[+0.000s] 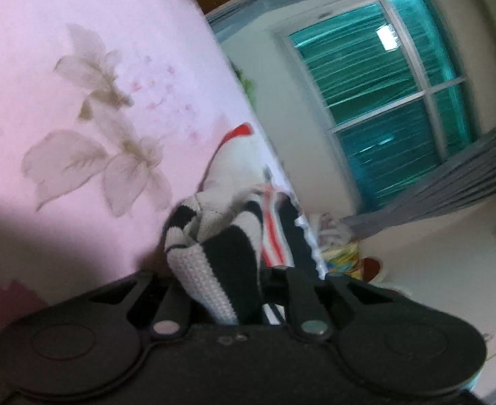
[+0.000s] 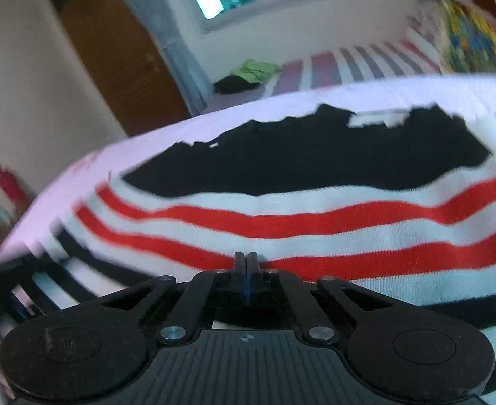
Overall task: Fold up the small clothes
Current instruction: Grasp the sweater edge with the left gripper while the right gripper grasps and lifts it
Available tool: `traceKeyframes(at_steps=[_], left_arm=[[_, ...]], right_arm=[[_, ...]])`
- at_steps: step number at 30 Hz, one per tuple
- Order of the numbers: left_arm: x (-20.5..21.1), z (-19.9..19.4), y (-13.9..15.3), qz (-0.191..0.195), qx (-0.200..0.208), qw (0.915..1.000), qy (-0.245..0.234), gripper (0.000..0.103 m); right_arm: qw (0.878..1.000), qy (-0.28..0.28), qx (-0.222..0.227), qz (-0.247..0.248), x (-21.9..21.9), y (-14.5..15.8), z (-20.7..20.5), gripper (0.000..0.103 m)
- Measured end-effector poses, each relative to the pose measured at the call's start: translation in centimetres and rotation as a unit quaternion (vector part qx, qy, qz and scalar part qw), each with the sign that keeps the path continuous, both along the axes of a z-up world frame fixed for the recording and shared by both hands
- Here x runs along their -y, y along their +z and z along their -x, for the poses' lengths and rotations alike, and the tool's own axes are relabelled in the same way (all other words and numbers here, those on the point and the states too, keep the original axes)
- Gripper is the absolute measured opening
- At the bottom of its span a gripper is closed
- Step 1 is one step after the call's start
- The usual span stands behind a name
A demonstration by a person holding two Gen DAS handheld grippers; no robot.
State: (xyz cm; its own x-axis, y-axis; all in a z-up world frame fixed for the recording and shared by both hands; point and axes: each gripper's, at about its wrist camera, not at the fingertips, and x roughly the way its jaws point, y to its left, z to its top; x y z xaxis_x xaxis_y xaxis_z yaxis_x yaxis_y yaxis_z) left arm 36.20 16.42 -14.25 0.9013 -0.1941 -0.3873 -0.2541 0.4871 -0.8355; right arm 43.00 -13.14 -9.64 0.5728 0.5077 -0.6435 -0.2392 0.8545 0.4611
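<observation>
Through my left wrist camera, my left gripper [image 1: 229, 290] is clamped on a bunched fold of the striped knitted garment [image 1: 214, 253]; the cloth fills the narrow gap and hides the fingertips, so I cannot see exactly where the pads bite. The garment trails away from the jaws onto the pink floral bedsheet [image 1: 89, 101], black, white and red bands running together in the blur. Behind it stands one window [image 1: 393, 101] with a grey curtain [image 1: 450, 182] beside it; a colourful bundle at the bed's far edge is too smeared to name. Through my right wrist camera, my right gripper [image 2: 246, 260] has its two fingers pressed together, tips against the garment [image 2: 315, 222] at a red stripe; whether a thin layer is pinched between them I cannot tell. The garment spreads wide over the sheet [image 2: 112, 155], its right and lower parts cut off by the frame. I count two red stripes ahead of me and one large black patch beyond.
</observation>
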Motion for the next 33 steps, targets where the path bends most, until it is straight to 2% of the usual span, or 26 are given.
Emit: traceKeyframes(at_steps=[1,4,6,12,15,16,18,21,22,23,24,25,26,27,28,29,31,32,33], left_arm=[[0.3,-0.2,0.4,-0.012,-0.001,0.9999,-0.002,0.013],[1.0,-0.2,1.8,-0.017,0.011,0.9998,-0.002,0.012],[2.2,-0.5,3.9,-0.059,0.026,0.9978,-0.015,0.012],[7.2,-2.5,10.1,-0.135,0.034,0.9875,-0.074,0.012],[12.4,-3.9,13.0,-0.193,0.045,0.9714,-0.131,0.013],[14.5,-4.5,13.6,-0.208,0.047,0.9651,-0.152,0.013],[18.8,-5.5,14.3,-0.252,0.042,0.9458,-0.2,0.013],[25.3,-6.3,12.7,-0.293,0.023,0.9204,-0.258,0.014],[27.6,-6.8,11.5,-0.302,0.007,0.9098,-0.285,0.017],[29.5,-7.3,10.3,-0.304,-0.009,0.9008,-0.309,0.019],[31.7,-7.6,8.8,-0.309,-0.029,0.8884,-0.338,0.029],[33.5,-7.6,7.7,-0.322,-0.048,0.8749,-0.359,0.041],[35.2,-6.9,7.3,-0.352,-0.047,0.8592,-0.368,0.045],[35.9,-6.0,7.7,-0.37,-0.032,0.8511,-0.371,0.053],[35.8,-5.2,8.4,-0.36,-0.018,0.8512,-0.382,0.055],[34.6,-4.4,9.2,-0.329,-0.008,0.8617,-0.387,0.055],[31.3,-2.9,10.4,-0.283,0.004,0.8878,-0.363,0.056],[28.9,-2.4,11.2,-0.272,0.017,0.9027,-0.333,0.058],[27.4,-1.8,11.5,-0.266,0.028,0.9147,-0.303,0.068]], right_arm=[[1.0,0.003,0.003,0.007,-0.1,0.2,0.0,0.0],[1.0,0.007,0.007,0.0,0.1,-0.2,0.0,0.0],[1.0,0.007,-0.002,-0.013,0.5,-0.4,-0.3,0.0],[0.999,0.002,-0.021,-0.043,1.4,-0.7,-0.9,0.0],[0.994,-0.01,-0.061,-0.086,2.8,-0.7,-1.8,0.0],[0.993,-0.031,-0.062,-0.096,4.0,-0.2,-1.8,0.0],[0.986,-0.101,-0.035,-0.125,8.8,1.6,-0.7,0.0],[0.966,-0.157,-0.036,-0.2,16.8,2.9,0.6,0.0],[0.962,-0.165,-0.036,-0.215,18.6,3.1,0.9,0.005],[0.958,-0.177,-0.039,-0.224,20.7,3.4,1.2,0.036],[0.955,-0.19,-0.034,-0.224,22.3,3.7,1.6,0.084],[0.955,-0.194,-0.022,-0.224,23.4,4.1,2.0,0.094],[0.957,-0.185,-0.012,-0.224,24.4,4.5,2.3,0.094],[0.959,-0.178,-0.013,-0.221,25.0,4.9,2.4,0.093],[0.961,-0.17,-0.011,-0.217,25.5,5.2,2.6,0.088],[0.963,-0.163,-0.011,-0.213,25.8,5.4,2.7,0.083],[0.966,-0.15,-0.014,-0.211,26.0,5.5,3.2,0.081],[0.966,-0.142,-0.019,-0.214,25.7,5.2,3.5,0.077],[0.967,-0.129,-0.027,-0.218,25.4,4.7,3.8,0.075]])
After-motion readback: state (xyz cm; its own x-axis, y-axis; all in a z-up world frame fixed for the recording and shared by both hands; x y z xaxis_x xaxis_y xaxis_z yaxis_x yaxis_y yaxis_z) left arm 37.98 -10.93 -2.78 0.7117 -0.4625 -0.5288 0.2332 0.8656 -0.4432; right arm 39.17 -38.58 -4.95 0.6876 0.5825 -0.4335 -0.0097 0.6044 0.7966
